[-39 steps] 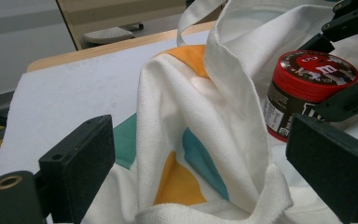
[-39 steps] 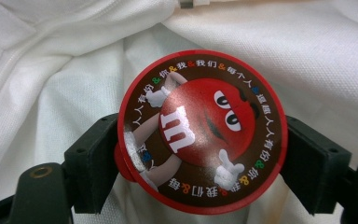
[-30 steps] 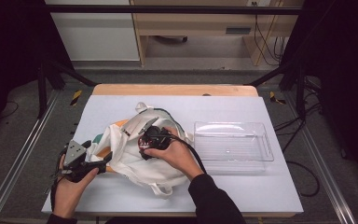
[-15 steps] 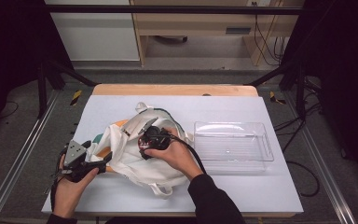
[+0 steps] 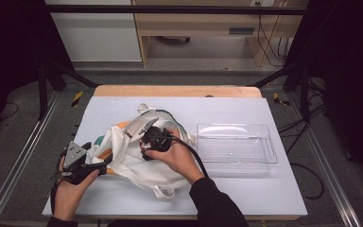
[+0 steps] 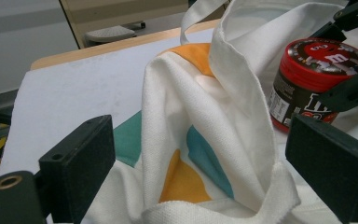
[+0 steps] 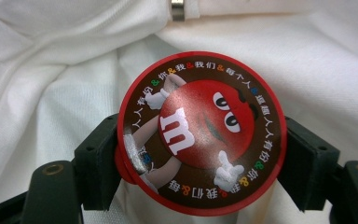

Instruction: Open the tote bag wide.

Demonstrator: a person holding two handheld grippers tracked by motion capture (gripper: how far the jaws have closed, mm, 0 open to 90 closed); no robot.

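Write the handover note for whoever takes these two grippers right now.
Right gripper: jaws shut on the red-lidded candy jar, one jaw on each side below the lid, jar upright over the white tote bag.
Left gripper: jaws open, a raised fold of the bag's edge standing between them; whether they touch the cloth cannot be told.
Clear plastic tray: beside the bag on the person's right, nothing in it.
Done: jar gripped at the bag.
Left: probably carry the jar to the tray and set it down; the direction is a guess.
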